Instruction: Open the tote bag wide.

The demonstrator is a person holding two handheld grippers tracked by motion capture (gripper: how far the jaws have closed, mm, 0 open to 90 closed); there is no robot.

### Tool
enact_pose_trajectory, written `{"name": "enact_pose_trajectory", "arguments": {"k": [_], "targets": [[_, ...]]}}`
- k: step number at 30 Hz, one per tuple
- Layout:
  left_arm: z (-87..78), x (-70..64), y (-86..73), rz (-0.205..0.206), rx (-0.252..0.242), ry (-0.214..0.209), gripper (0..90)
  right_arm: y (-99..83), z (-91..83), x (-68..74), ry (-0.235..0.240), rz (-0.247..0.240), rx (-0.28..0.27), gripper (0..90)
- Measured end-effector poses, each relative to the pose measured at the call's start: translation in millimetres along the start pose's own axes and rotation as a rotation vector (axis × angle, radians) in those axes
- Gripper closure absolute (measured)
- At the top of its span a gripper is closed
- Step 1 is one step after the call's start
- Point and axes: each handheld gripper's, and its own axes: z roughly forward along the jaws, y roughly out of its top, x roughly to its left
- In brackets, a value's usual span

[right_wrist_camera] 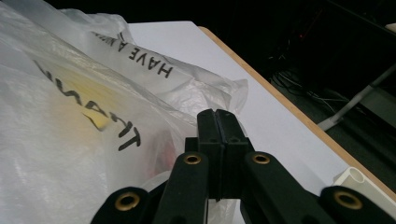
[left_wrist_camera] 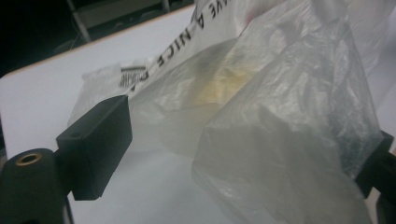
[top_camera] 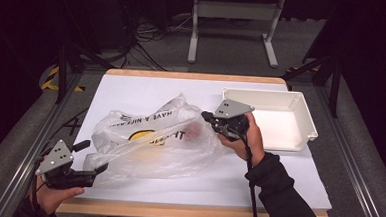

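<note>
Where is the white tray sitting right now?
In the high view, the white tray sits at the table's far right, just beyond the right gripper and right of the plastic bag.

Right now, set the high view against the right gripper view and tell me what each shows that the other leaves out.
High view alone: the left tool, jaws apart around the bag's near left corner, and the whole white bin with the person's hands. Right gripper view alone: the right tool up close, jaws pressed together on the plastic bag, and black lettering clear enough to read HAVE A. Both share the bag, the white table with its wooden edge, and a corner of the bin.
</note>
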Motion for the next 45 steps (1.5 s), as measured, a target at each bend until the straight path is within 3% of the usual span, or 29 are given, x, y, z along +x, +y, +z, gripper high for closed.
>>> {"name": "enact_pose_trajectory", "arguments": {"k": [3, 8, 10, 17, 19, 23, 24, 25, 28, 33, 35, 36, 37, 38, 40, 45], "targets": [[-3.1, -4.5, 12.9, 0.036, -0.033, -0.009, 11.0, 1.3, 4.3, -1.1, -0.013, 0.005, 0.016, 89.9], [-1.9, -8.9, 22.3, 0.068, -0.042, 0.025, 12.5, 0.8, 5.6, -6.0, -0.026, 0.022, 0.03, 89.9], [-1.5, -9.0, 27.2, 0.072, -0.052, 0.044, 13.5, 0.9, 6.5, -9.9, -0.038, 0.031, 0.04, 89.9], [-11.0, -10.3, 37.4, 0.11, -0.078, 0.051, 15.2, 8.1, 2.5, -17.2, -0.069, 0.034, 0.038, 89.9], [-13.3, -9.2, 37.7, 0.093, -0.087, 0.055, 15.1, 11.4, -0.3, -19.4, -0.082, 0.034, 0.029, 89.9], [-9.4, -6.8, 36.3, 0.099, -0.049, 0.138, 16.5, 15.0, -3.1, -20.7, -0.093, 0.032, 0.022, 89.9], [-7.5, -7.1, 36.5, 0.107, -0.033, 0.216, 18.0, 15.4, -2.4, -20.4, -0.095, 0.029, 0.026, 90.0], [-7.5, -7.1, 36.5, 0.107, -0.033, 0.216, 18.7, 15.4, -2.4, -20.4, -0.095, 0.029, 0.026, 90.0], [-1.7, -7.1, 37.6, 0.128, -0.011, 0.314, 19.6, 16.7, 1.5, -20.0, -0.107, 0.021, 0.036, 89.9], [2.5, 1.4, 37.6, 0.107, -0.001, 0.3, 27.5, 15.7, 4.7, -21.3, -0.112, 0.032, 0.036, 89.9], [3.6, 6.6, 36.4, 0.08, -0.023, 0.239, 27.4, 15.1, 5.0, -22.2, -0.118, 0.037, 0.037, 89.9], [3.6, 6.6, 36.4, 0.08, -0.023, 0.239, 27.4, 15.1, 5.0, -22.2, -0.118, 0.037, 0.037, 89.9], [0.5, 6.1, 36.2, 0.071, -0.075, 0.183, 28.4, 14.8, 4.7, -22.7, -0.116, 0.042, 0.037, 89.9], [-5.4, -1.4, 40.1, 0.102, -0.125, 0.155, 28.4, 14.8, 4.7, -22.3, -0.117, 0.041, 0.041, 89.9], [-11.4, -9.1, 46.4, 0.125, -0.152, 0.137, 28.4, 15.0, 4.8, -21.8, -0.116, 0.042, 0.043, 89.9], [-21.3, -29.7, 65.9, 0.178, -0.172, 0.088, 26.9, 15.9, 8.2, -17.8, -0.107, 0.032, 0.054, 89.9]]}}
